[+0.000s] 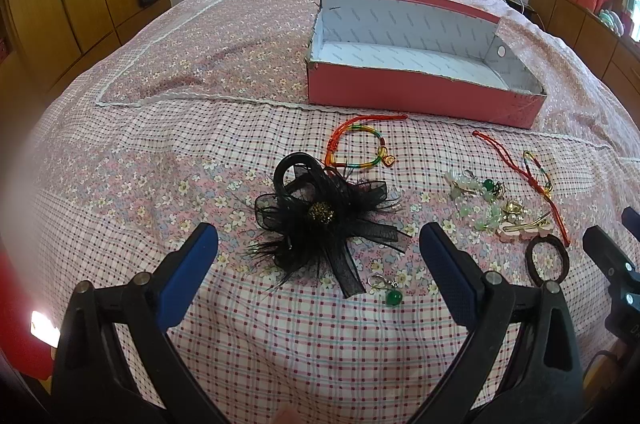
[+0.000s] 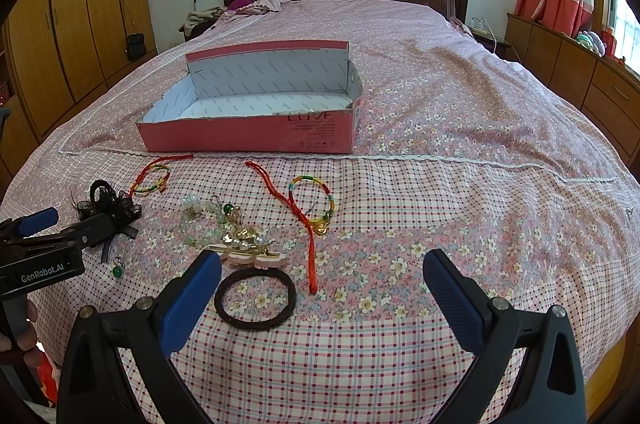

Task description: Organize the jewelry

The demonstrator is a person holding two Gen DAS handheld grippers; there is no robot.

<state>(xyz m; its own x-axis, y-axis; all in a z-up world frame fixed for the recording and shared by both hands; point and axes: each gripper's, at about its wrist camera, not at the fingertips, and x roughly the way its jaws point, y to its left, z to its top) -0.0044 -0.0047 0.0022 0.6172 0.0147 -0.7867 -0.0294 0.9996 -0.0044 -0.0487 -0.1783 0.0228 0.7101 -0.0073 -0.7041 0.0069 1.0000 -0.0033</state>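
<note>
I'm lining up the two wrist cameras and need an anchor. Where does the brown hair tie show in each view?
Left wrist: brown hair tie at right, just beyond the right finger, near the edge.
Right wrist: brown hair tie at lower centre, just right of the left finger.
Shared landmark: the pink box, empty, lying farther up the bed.

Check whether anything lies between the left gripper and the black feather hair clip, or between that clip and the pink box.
Nothing blocks the open left gripper from the black feather hair clip. Between the clip and the pink box lies only a rainbow cord bracelet, flat on the bedspread.
</note>
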